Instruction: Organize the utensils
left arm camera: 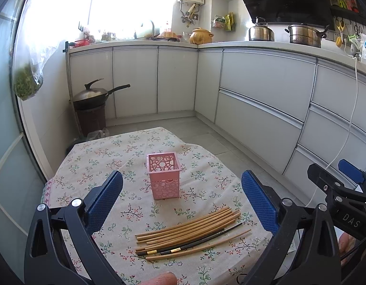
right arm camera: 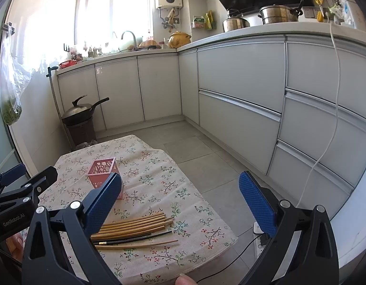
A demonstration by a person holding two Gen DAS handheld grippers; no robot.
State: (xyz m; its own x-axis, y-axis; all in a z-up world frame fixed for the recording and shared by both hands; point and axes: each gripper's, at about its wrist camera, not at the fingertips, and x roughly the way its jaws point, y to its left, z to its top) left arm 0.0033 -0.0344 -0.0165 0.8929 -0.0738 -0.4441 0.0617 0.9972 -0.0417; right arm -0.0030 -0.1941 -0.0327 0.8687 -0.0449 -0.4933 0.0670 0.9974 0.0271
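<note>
A loose bundle of slim wooden chopsticks [left arm camera: 187,225], tan ones with a couple of black gold-banded ones among them, lies flat on the floral-printed tablecloth [left arm camera: 99,166], just on the near side of the square pink plastic holder with round cut-outs [left arm camera: 163,175]. The pink holder stands upright and looks empty, apart from the sticks. The left gripper [left arm camera: 183,199] hangs above the cloth with its blue-padded jaws spread wide, grasping nothing. The right gripper [right arm camera: 183,201] is likewise wide apart and empty, off to the right of the holder. The sorting appears not yet begun. The next move likely calls for one gripper to drop low over the bundle, pinch a stick near one end, tilt it upright and lower it into the pink holder.
</note>
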